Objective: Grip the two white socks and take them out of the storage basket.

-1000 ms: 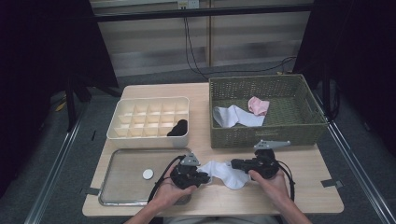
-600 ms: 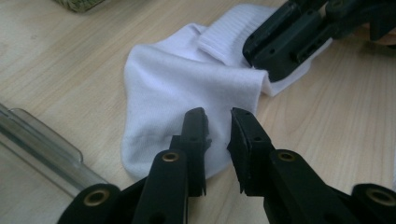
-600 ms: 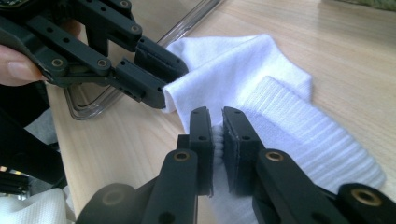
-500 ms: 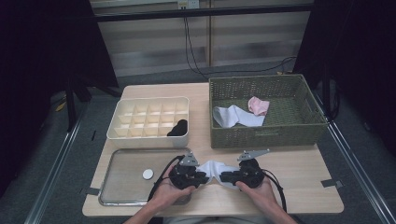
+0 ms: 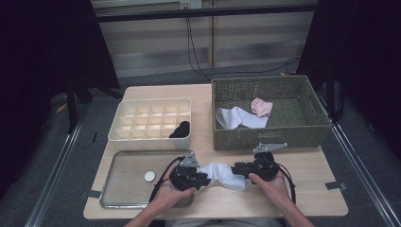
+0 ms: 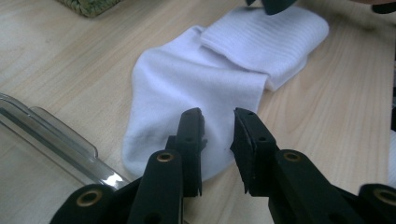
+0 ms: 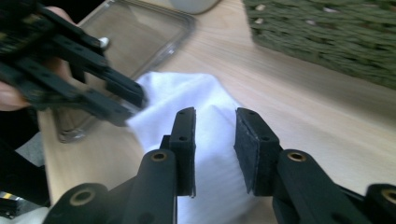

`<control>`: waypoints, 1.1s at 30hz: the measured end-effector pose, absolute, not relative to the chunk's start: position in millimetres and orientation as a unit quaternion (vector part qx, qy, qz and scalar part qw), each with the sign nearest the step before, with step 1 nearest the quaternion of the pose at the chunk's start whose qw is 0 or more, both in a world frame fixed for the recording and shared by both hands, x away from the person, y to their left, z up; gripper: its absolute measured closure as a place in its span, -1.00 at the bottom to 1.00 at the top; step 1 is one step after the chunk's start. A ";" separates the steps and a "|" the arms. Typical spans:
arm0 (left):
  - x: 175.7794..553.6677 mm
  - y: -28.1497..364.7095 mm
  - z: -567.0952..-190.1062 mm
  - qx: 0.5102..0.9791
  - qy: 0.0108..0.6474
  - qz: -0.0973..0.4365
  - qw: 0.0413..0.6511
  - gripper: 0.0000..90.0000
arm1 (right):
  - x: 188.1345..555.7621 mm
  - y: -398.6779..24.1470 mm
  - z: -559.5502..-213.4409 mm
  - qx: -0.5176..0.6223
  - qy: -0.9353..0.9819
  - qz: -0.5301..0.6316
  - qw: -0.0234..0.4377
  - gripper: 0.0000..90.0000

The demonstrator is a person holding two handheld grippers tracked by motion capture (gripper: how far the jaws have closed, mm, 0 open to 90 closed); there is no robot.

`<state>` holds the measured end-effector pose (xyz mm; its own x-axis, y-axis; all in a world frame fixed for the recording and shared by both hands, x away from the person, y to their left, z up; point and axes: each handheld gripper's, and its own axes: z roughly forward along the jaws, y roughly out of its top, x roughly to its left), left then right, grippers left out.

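A white sock (image 5: 223,174) lies on the wooden table (image 5: 302,189) between the two grippers. In the left gripper view the white sock (image 6: 210,79) has its ribbed cuff folded back over itself. My left gripper (image 5: 206,178) is over the toe end, and its jaws (image 6: 217,114) have just been opening; they stand apart with flat sock under the gap. My right gripper (image 5: 235,169) is over the other end. Its jaws (image 7: 215,114) have also just been opening and are clear of the cloth (image 7: 210,154) below them. Neither gripper pinches the sock.
A cream divided box (image 5: 146,142) holds a black sock (image 5: 179,129) in one cell. The green wicker basket (image 5: 269,135) holds a white sock (image 5: 239,117) and a pink one (image 5: 261,107). A clear tray (image 5: 127,165) with a small white disc (image 5: 149,176) lies front left.
The right gripper swung in toward the left one, bunching the sock, then drew back to the right. Both pairs of jaws stand wider and the sock lies loose.
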<state>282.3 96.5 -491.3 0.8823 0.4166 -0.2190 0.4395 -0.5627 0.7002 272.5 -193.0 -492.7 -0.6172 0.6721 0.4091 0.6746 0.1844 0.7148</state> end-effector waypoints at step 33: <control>282.7 99.5 -496.3 0.891 0.239 -0.003 0.385 0.60 | 251.8 -230.7 -481.9 -0.491 -0.725 -0.478 -0.068 0.83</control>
